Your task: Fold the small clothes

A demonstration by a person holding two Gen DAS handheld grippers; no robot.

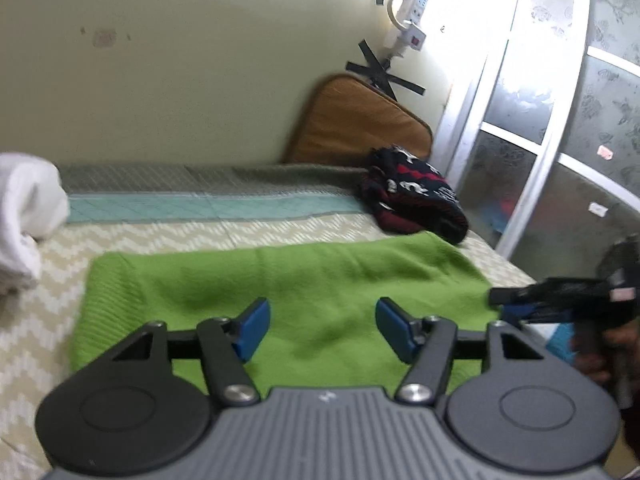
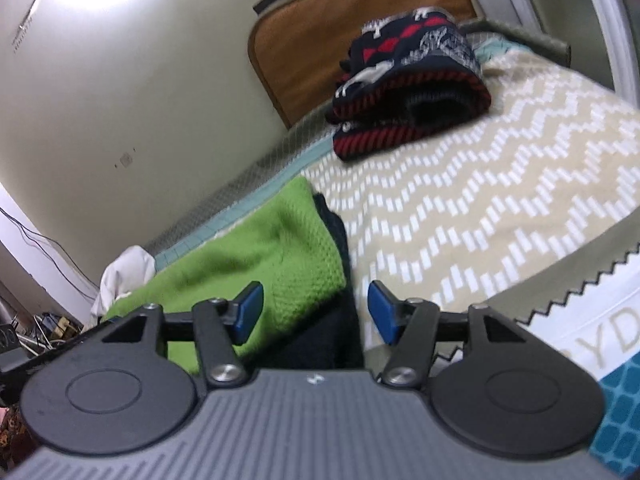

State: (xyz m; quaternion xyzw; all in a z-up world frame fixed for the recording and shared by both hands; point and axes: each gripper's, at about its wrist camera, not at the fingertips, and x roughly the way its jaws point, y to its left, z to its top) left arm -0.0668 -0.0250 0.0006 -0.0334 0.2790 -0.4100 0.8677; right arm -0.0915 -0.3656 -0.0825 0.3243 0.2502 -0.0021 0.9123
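Both grippers poised over the green knit garment on the bed

Left gripper (image 1: 322, 326), fingers apart, hovers above the flat green knit garment (image 1: 280, 280); right gripper (image 2: 315, 312), also apart and empty, aims at its right edge, likely for grasping; the folded patterned sweater (image 2: 408, 80) lies beyond.

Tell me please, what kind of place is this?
Probably a bedroom in a home. A bed with a zigzag cover stands against a painted wall, a brown cushion leans there, and clothes lie on it: a green knit and a dark patterned sweater.

Zigzag bed (image 1: 280, 234): green knit (image 1: 288, 280), patterned sweater (image 1: 416, 200), white cloth (image 1: 24, 212).
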